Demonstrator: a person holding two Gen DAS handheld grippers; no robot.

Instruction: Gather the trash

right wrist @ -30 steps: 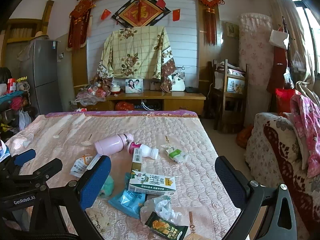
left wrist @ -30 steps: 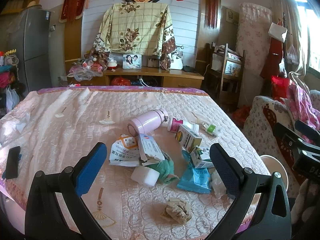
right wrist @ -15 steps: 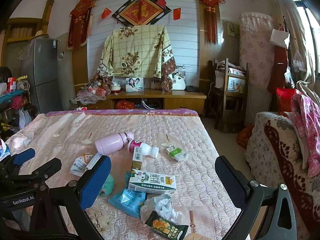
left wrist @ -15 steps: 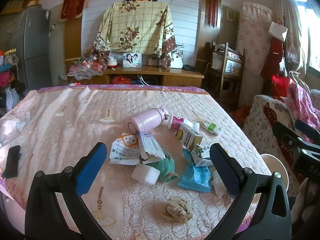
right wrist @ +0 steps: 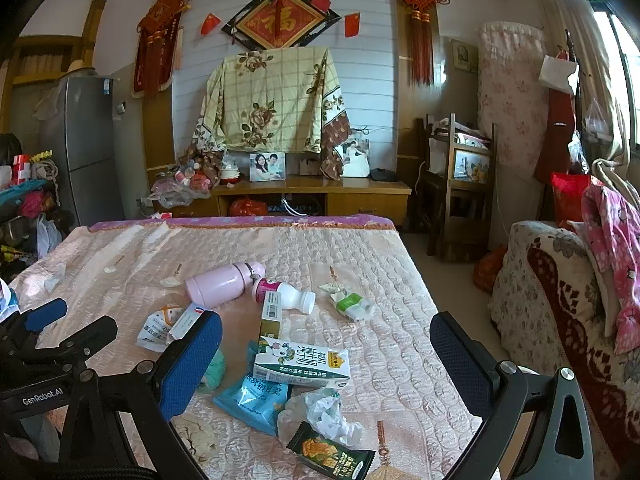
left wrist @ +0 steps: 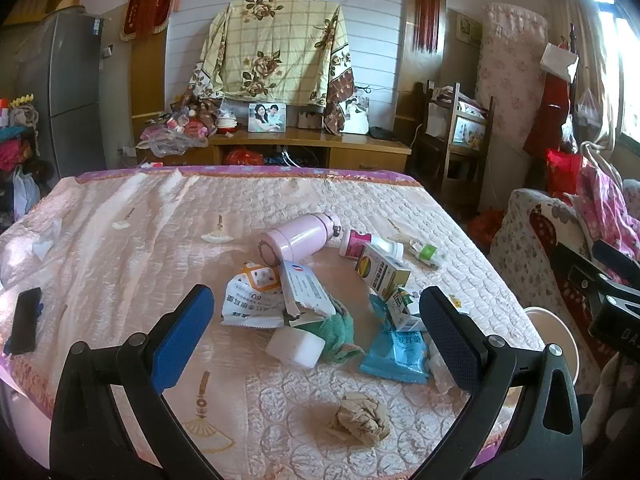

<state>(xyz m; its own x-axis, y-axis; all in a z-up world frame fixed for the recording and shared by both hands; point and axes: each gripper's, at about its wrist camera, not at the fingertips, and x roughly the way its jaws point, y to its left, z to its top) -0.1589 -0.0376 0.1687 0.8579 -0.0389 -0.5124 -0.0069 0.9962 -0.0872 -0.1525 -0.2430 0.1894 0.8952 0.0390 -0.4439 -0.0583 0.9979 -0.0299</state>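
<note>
In the left view, our left gripper (left wrist: 312, 332) hangs wide apart, holding nothing, above the trash (left wrist: 320, 304) on the bed (left wrist: 120, 220). In the right view, our right gripper (right wrist: 326, 354) is also apart over the carton (right wrist: 302, 366). We judge collecting is not yet begun; next we must lower onto one piece.

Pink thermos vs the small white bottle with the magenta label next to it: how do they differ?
The pale pink metal thermos is larger and plain-bodied; the small white plastic bottle with the magenta label is shorter and slimmer. In the right wrist view the thermos' cap end points up and right toward the bottle, while the bottle's white neck points right, away from the thermos. Both lie on their sides on the quilted pink bedspread, apparently touching end to end.
</note>
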